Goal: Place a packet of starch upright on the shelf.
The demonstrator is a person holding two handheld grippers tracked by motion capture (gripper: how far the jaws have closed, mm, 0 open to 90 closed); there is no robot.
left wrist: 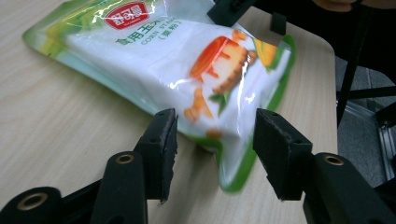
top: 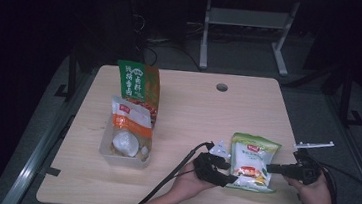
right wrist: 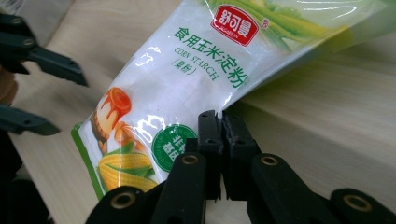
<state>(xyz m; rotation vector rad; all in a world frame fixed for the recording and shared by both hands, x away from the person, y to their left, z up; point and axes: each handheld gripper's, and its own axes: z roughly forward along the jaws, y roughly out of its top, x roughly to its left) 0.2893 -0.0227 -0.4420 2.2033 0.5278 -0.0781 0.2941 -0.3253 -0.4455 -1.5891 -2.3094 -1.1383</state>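
High view first: the table carries everything. Far left on it stands a green pouch, tilted, with a white-and-orange pack leaning in front, both in or behind a shallow box holding a white lump. The starch bag lies flat near my edge of the table, right of centre, between my two hands.

My left gripper sits at the bag's lower left corner with its jaws spread wide, the corner lying between them but not touched. My right gripper has its jaws pressed together at the bag's right edge; they seem to pinch the sealed margin, though I cannot see the film between the pads for sure.

I judge the bag soft and slumping, powder shifting inside, moderately heavy for its size, with glossy film that could slip. The flat sealed border should be the safest hold; gripping the full belly risks squeezing or bursting it. Two opposite edges would keep it from sagging.
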